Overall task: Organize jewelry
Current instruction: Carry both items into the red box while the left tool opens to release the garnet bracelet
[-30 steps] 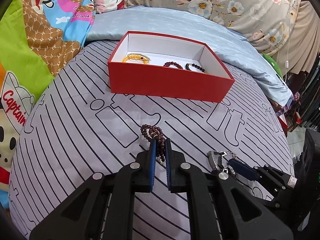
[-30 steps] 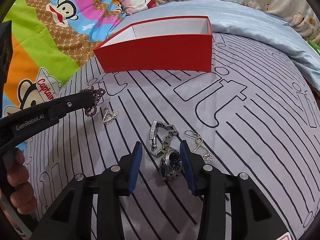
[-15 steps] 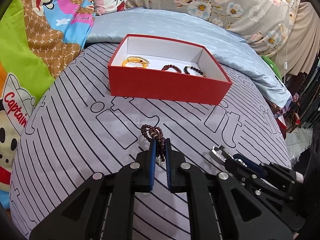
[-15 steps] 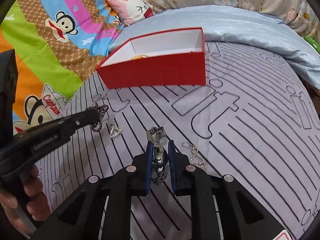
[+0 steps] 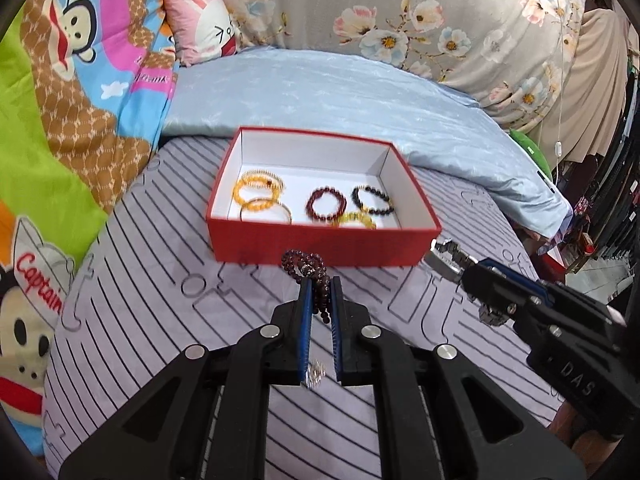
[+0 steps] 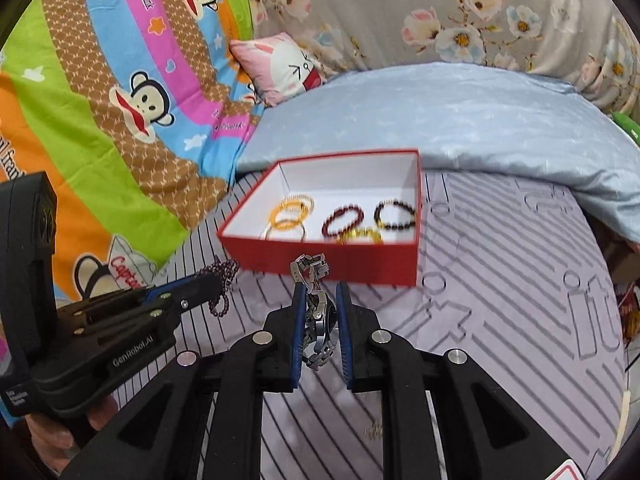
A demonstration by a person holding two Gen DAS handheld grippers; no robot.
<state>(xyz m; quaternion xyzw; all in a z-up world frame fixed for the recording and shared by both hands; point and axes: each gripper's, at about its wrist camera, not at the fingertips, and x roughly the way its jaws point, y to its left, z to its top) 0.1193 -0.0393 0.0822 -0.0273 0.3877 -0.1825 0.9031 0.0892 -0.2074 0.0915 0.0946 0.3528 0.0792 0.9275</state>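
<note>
My left gripper [image 5: 319, 282] is shut on a dark red beaded bracelet [image 5: 305, 265] and holds it in the air just before the red box [image 5: 320, 246]. My right gripper [image 6: 319, 288] is shut on a silver metal watch [image 6: 318, 312], lifted close to the box's front wall [image 6: 332, 268]. The box is open, white inside, and holds several bead bracelets: amber ones [image 5: 258, 192], a dark red one [image 5: 326, 204], a black one [image 5: 372, 200]. In the left wrist view the right gripper [image 5: 460, 270] is at the right with the watch strap [image 5: 444, 254] sticking out.
The box sits on a grey sheet with black lines [image 5: 160, 280]. A small silver trinket [image 5: 314, 374] lies on the sheet under my left gripper, another [image 6: 374, 432] under my right. A blue quilt [image 5: 340, 92] and a pink pillow [image 5: 200, 24] lie behind the box.
Both grippers have risen and moved toward the box with their items. The right gripper closed on the watch and lifted it off the sheet. More of the box's inside shows.
</note>
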